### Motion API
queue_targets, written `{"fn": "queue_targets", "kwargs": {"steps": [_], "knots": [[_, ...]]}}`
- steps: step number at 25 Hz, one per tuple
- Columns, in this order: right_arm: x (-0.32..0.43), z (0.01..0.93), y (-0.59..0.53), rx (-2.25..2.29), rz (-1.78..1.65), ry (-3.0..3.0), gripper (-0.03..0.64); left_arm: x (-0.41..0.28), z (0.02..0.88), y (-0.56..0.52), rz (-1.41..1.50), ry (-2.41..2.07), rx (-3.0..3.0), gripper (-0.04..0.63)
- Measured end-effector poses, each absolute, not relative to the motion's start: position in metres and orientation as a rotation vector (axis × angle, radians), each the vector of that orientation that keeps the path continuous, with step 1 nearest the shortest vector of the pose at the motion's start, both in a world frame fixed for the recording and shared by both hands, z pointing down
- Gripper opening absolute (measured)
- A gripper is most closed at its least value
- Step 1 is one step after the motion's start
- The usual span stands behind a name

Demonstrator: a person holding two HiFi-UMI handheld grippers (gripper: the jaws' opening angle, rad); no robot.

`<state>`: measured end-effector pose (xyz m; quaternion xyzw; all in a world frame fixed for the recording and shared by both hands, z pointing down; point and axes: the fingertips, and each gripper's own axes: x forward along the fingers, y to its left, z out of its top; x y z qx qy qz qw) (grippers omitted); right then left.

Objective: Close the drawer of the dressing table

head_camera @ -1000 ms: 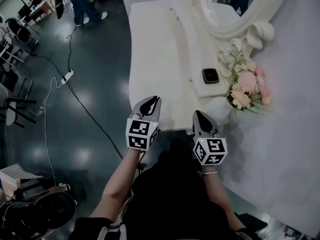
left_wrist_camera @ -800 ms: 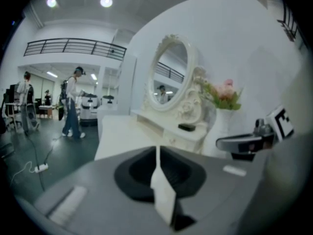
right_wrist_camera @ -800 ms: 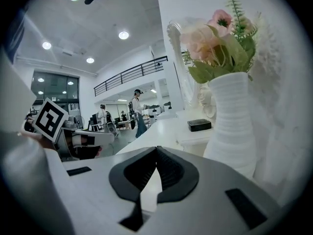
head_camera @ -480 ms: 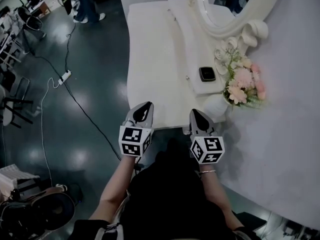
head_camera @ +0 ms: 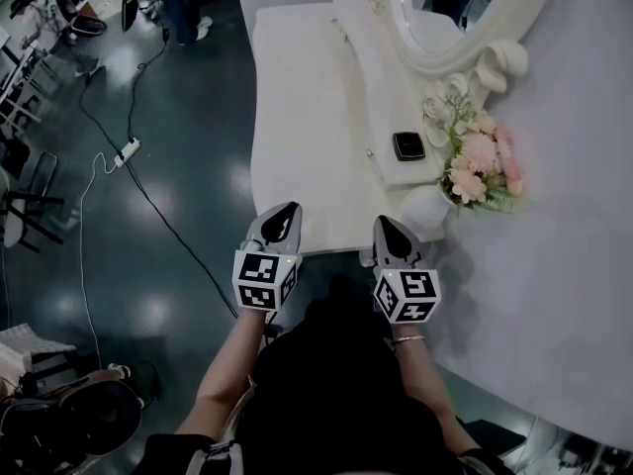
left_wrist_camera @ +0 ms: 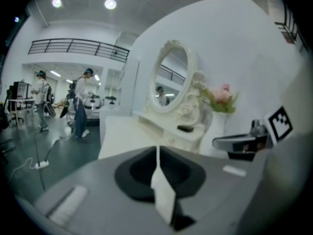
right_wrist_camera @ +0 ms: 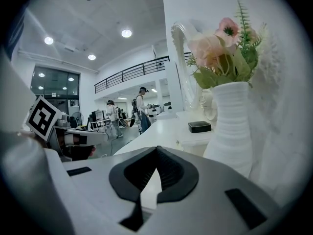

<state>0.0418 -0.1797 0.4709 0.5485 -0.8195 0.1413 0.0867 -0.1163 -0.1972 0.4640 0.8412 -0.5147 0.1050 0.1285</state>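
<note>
Showing the left hand-held gripper point(head_camera: 281, 218) and the right hand-held gripper point(head_camera: 388, 230) at the near edge of the surface point(head_camera: 297, 117). Both have their jaws narrowed to a slit with nothing between them, and the left's jaws have just been closing.

The drawer point(left_wrist_camera: 167, 139) sits in the raised shelf point(head_camera: 381, 77) along the surface's right edge, ahead of both. Its knob point(head_camera: 368, 152) faces left. Whether the drawer stands out cannot be told.

The surface's long axis runs away from the person, and the right hand-held gripper looks the nearer to the knob.

Count: two hand-held grippers, one knob, one mirror point(head_camera: 445, 8), one flower vase point(head_camera: 427, 211), one dark case point(head_camera: 408, 145).
</note>
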Motion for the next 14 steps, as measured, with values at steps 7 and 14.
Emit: {"fn": "queue_targets", "kwargs": {"steps": [7,14], "knots": [[0.0407,0.4674,-0.1777,1.642,0.417,-2.429,0.005,-0.1211,0.4605,-0.194,0.295,-1.498,2.441,0.018],[0.0412,0.4698,-0.1774,1.647,0.419,-2.418,0.005,-0.122,0.4598,-0.1942,0.29,-1.498,2.442,0.018]]}}
